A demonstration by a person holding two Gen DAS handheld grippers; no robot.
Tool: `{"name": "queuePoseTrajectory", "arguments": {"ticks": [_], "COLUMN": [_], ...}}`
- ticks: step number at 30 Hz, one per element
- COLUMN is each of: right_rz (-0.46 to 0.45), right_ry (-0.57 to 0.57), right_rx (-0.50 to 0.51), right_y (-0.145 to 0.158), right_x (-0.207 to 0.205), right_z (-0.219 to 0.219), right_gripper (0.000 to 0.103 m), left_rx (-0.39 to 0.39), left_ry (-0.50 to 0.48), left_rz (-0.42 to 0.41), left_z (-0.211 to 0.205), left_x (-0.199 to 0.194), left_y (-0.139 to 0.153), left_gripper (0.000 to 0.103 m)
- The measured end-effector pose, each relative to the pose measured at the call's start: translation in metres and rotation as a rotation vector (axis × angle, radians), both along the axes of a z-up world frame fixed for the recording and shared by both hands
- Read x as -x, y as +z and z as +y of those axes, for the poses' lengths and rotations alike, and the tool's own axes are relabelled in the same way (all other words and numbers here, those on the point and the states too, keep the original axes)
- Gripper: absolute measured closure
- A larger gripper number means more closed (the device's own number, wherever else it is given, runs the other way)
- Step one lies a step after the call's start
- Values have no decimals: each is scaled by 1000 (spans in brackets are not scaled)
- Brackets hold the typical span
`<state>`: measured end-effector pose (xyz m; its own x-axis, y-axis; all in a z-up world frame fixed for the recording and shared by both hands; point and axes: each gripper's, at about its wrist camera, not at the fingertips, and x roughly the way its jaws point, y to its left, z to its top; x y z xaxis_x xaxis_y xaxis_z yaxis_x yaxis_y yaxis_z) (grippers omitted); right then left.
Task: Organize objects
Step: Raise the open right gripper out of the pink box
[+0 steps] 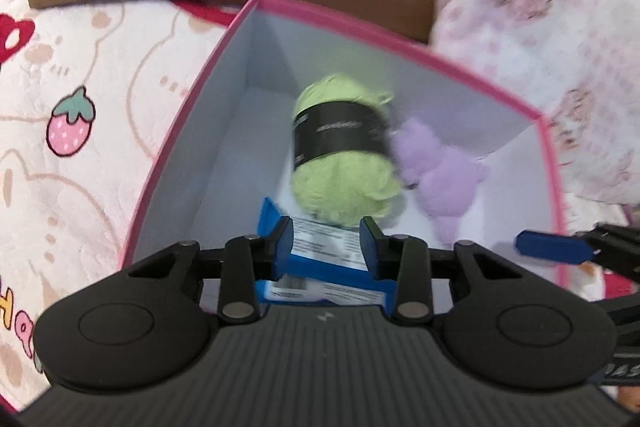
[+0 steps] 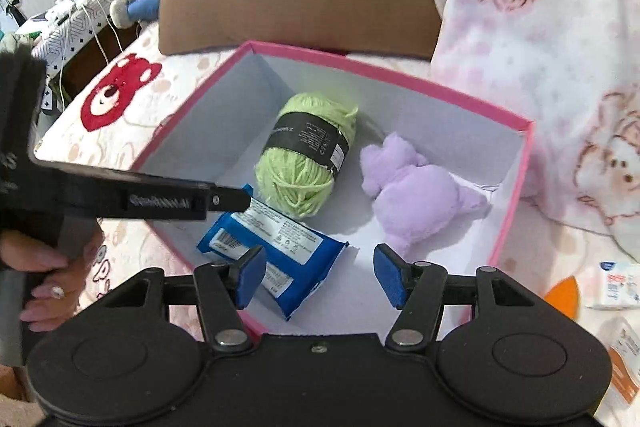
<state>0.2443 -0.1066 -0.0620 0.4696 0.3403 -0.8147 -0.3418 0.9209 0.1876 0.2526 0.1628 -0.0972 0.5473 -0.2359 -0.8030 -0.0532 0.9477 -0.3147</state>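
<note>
green yarn skein (image 2: 306,155) (black band), long axis toward box corner (image 2: 250,47)

We note even, soft daylight in both views, no harsh glare. Left wrist view is smeared throughout: the yarn ball (image 1: 344,151) and its black label are unreadable, the purple plush (image 1: 440,167) a soft blot, the pink box (image 1: 192,131) rim streaked. Right wrist view is sharper; label print on the blue packet (image 2: 276,247) shows, though too small for us to read. Faint shadows fall beside the yarn and plush on the box floor. Fisheye bends the box walls and the bedspread (image 2: 132,131) toward the edges. Far-left corner background looks brighter, slightly washed.
</note>
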Motion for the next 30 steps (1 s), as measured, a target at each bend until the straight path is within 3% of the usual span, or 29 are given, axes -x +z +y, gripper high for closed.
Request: {"name": "queuePoseTrajectory", "arguments": {"ticks": [5,9,12,20,23,30], "right_rz": [-71,-124,-159,-211,-205,-245], "right_ry": [-12,14,3,-4,18,13], "right_rx": [8,5,13,5,26,29], "right_y": [22,38,49,86,95,114], "right_x": [30,55,72,115,134,175], "right_z": [-3,-5,-8,-21,-22,-32], "right_gripper": [37,19,18,17,17,17], "left_rx": [-18,-35,-51,-237,-293,-287], "left_ry": [-51,-67,-73,-82,-116,-211], "left_rz": [-25,1,-7,-84,-101,-120], "left_z": [-15,-25,-28,-44,-50,-62], "left_x": [23,38,54,98,113,152], "left_y": [29,44,61,113,130,161], "left_gripper": [56,45,35,5,5,5]}}
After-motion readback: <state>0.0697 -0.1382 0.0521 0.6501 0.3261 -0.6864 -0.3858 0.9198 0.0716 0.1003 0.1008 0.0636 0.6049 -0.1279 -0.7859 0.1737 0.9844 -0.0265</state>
